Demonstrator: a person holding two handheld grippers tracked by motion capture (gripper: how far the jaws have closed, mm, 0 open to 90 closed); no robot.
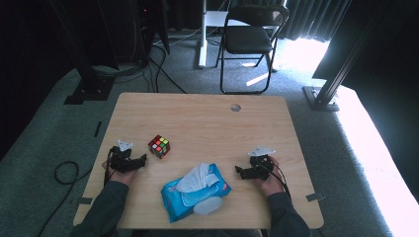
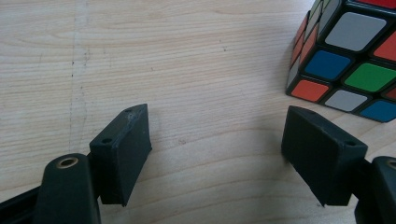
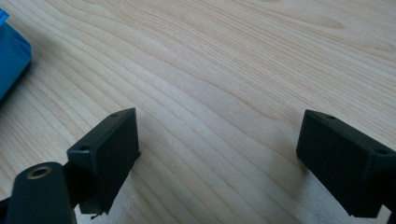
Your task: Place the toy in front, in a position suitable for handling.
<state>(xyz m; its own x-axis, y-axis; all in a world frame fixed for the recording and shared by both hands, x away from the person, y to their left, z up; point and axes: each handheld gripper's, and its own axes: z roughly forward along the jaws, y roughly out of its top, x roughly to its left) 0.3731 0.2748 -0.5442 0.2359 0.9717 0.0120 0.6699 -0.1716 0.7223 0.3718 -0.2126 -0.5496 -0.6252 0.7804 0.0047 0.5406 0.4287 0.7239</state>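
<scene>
Left gripper (image 1: 143, 159): wide open, holding nothing. Just bare table (image 1: 207, 118) between the two black jaws in the left gripper view. Right gripper (image 1: 238, 170): wide open too, holding nothing, with only wood between its jaws in the right gripper view.

Cube (image 1: 159, 146): sitting on the table, just beside the left gripper, a bit ahead of it and off to one side. Not touching it. In the left gripper view, up in the top right corner (image 2: 345, 51), past the tip of the right-hand jaw.

Blue pack of wipes (image 1: 178, 200): lying between the two hands, near the front edge of the table. Flap (image 1: 207, 205) open, one white wipe (image 1: 195, 177) poking out on top. Near the right gripper but apart from it, and at the far left edge in the right gripper view (image 3: 11, 60).

Looks like the very start: nothing picked up yet, and the cube looks like the first thing to grab.

To do it well:
- Turn the left gripper toward the cube first, so that the cube sits right in the middle between the jaws.
- Leave the jaws wide while sliding in. Looks like a snug fit, so go slow.
- Line the pads up with two flat sides, not with corners. Otherwise a likely twist or pop-out.
- Squeeze gently, then lift straight up.
- Hold the right gripper away from the wipe, so as not to drag the soft pack along.
</scene>
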